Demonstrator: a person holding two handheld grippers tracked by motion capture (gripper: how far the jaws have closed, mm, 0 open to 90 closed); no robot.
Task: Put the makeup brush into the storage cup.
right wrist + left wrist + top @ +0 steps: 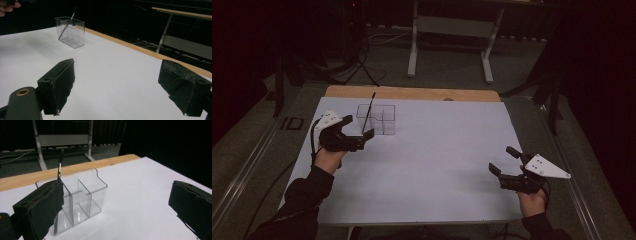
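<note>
Near the far left corner of the white rectangular table [427,170] stands a clear plastic organiser with several compartments [377,119], and a thin dark pen [368,112] leans upright in its front left compartment, its tip rising above the rim. We see the left gripper [361,129] just beside the organiser's near left wall, jaws spread wide and holding nothing; in the left gripper view one black pad [40,210] stands in front of the pen's compartment. Close to the near right corner, the right gripper [504,161] hovers well apart from the organiser, its jaws likewise spread and empty.

We judge the chief risk to be the organiser itself: it looks light and rests unfixed on a smooth surface, so a pad brushing its wall could slide or tip it and spill the pen. The pen leans rather than stands straight, so a careless withdrawal past the rim could catch its shaft and lever it out. Clear walls are also hard to gauge against the white tabletop.

We can read no brand, label or writing on any item in these views.
</note>
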